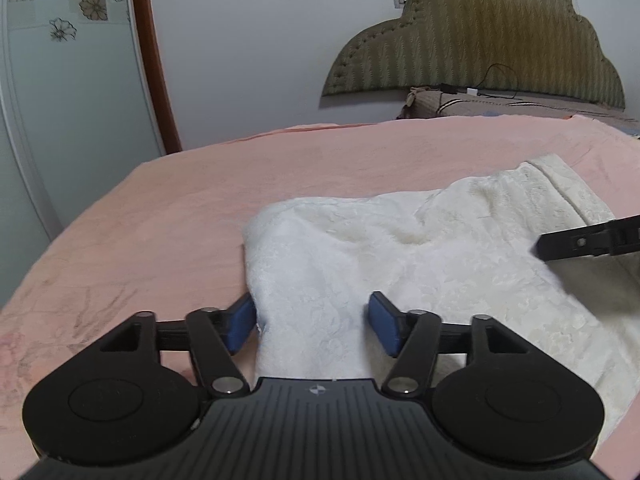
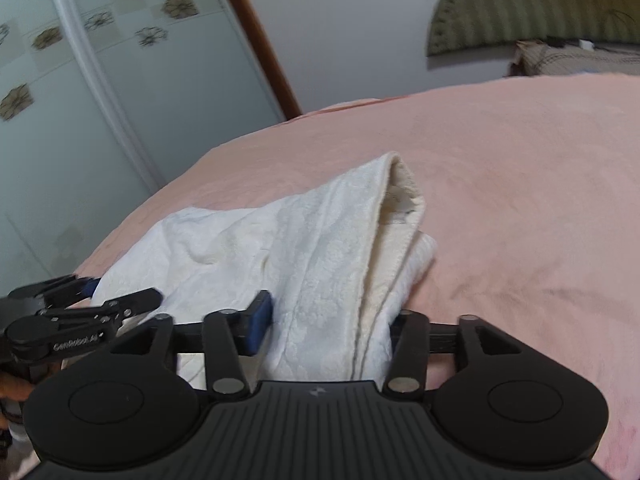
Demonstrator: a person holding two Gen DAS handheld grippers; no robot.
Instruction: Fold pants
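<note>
The white textured pants (image 1: 400, 256) lie on the pink bed cover (image 1: 160, 220), partly folded. My left gripper (image 1: 312, 322) has its blue pads wide apart, with a bunched part of the pants between them. In the right wrist view the pants (image 2: 280, 248) show their waistband opening at the far end. My right gripper (image 2: 328, 320) also has its jaws apart, straddling a thick fold of the cloth; its right pad is mostly hidden behind the fabric. The left gripper also shows in the right wrist view (image 2: 80, 304), at the pants' left edge.
A padded olive headboard (image 1: 480, 44) and a brown pillow (image 1: 500, 104) are at the far end of the bed. A white wardrobe with flower panels (image 1: 60, 80) stands left, beyond the bed edge. The right gripper's arm (image 1: 592, 242) reaches in from the right.
</note>
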